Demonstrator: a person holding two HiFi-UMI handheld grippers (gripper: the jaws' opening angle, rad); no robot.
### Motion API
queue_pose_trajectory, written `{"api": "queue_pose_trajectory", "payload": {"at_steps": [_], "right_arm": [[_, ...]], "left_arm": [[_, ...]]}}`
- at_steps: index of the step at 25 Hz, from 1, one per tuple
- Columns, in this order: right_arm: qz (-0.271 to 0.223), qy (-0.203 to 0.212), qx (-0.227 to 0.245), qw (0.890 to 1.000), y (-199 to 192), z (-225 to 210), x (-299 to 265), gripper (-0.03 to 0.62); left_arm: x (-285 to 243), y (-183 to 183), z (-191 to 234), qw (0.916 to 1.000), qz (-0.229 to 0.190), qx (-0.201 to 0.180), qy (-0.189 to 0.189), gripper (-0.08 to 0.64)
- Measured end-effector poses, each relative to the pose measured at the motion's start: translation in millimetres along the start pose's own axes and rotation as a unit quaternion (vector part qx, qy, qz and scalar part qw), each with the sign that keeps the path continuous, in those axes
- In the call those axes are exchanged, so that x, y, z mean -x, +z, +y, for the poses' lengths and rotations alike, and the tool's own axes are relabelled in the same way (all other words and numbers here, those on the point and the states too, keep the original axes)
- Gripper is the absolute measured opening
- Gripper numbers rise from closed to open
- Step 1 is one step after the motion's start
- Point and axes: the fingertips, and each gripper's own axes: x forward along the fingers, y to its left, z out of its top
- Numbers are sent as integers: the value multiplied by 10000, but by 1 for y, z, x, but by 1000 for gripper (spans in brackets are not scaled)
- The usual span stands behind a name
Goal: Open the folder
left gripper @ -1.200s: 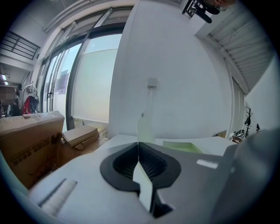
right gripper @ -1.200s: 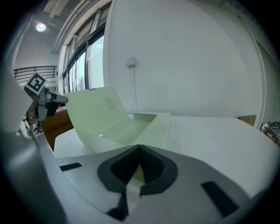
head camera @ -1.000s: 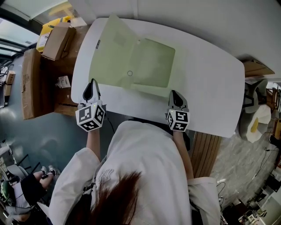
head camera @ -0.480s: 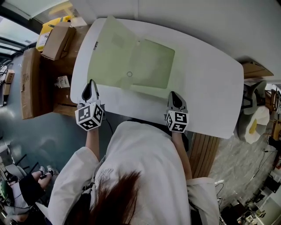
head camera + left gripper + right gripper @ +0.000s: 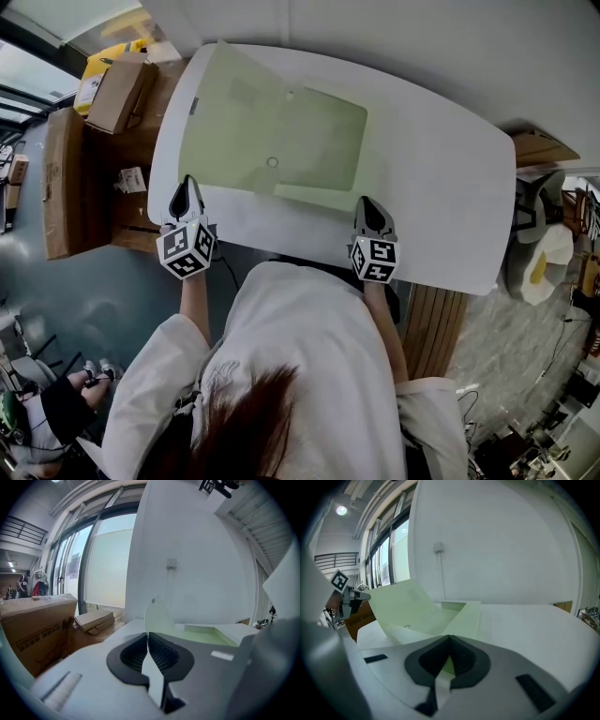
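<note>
1. Compared with a second ago, the left gripper (image 5: 187, 185) had sunk a little and drifted out toward the left edge of the tabletop (image 5: 441, 187). The right gripper (image 5: 367, 202) hadn't moved.
2. The cover (image 5: 220, 108) went with it. It had swung further left and looked lower and broader in the head view. Its top corner now sat inside the tabletop's far edge instead of poking past it.
3. Left gripper: narrow, jaws almost together on the cover's near edge. They had just eased apart a hair, but the thin sheet was still between them, standing up out of the jaws in the left gripper view.
4. Right gripper: narrow, clamped on the near right corner of the folder (image 5: 319, 141), with pale green sheet visible between the jaws. It looked to be pinning the lower half down.
5. The folder lay spread open on the left half of the white tabletop, inside face up. The cover wasn't flat yet; the right gripper view showed it tilted up on the left.
6. Judgement: the opening was nearly done. What remained was to lay the cover down and let go. The slight easing might be the start of a release, but I couldn't be sure. The cover could spring back if dropped early.
</note>
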Motion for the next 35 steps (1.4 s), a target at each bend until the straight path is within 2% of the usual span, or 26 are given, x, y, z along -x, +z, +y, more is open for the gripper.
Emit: {"api": "queue_pose_trajectory", "payload": {"at_steps": [19,35], "right_arm": [[6,12,29,10000,2,0,0,6],[7,10,13,10000,1,-2,-1,6]], "left_arm": [[-14,-15,26,9995,178,138,243,26],[-11,-15,22,9996,149,100,212,29]]}}
